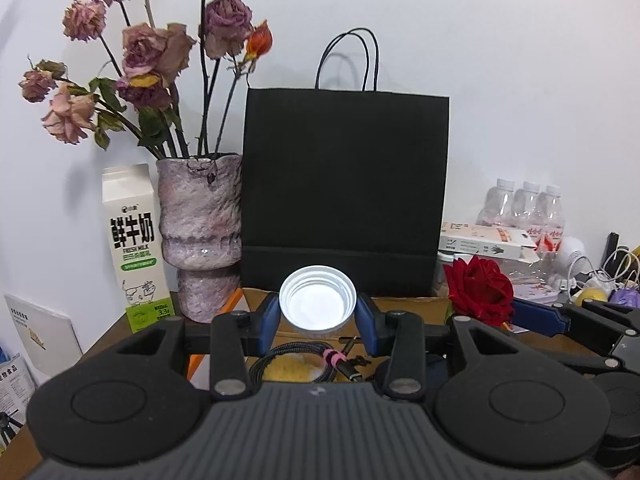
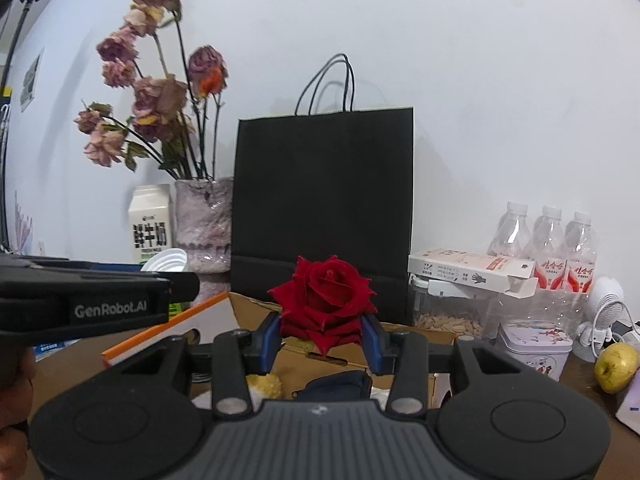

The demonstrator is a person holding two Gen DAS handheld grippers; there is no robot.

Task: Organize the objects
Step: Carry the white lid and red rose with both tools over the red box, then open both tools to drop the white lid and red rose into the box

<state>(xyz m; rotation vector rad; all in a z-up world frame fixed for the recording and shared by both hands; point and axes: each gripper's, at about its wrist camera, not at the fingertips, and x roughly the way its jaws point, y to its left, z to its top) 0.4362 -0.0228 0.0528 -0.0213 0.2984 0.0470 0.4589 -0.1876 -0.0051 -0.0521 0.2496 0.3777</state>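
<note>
The left gripper (image 1: 318,316) is held level, clamped on a white lid (image 1: 317,299). To its right, the right gripper (image 2: 323,330), also level, grips a red rose (image 2: 324,298).

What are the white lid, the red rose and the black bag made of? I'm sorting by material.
White lid: seemingly glossy plastic, with moulded thread rings inside. Red rose: velvety matte petals; real or fabric is unclear. Black bag: likely matte paper, stiff flat panels, a crease, thin cord handles.

The brown desk (image 2: 580,376) carries a milk carton (image 1: 134,244), stone vase (image 1: 200,240), black paper bag (image 1: 344,192), open cardboard box (image 2: 256,312), tin (image 2: 534,346) and yellow-green apple (image 2: 615,366).
</note>
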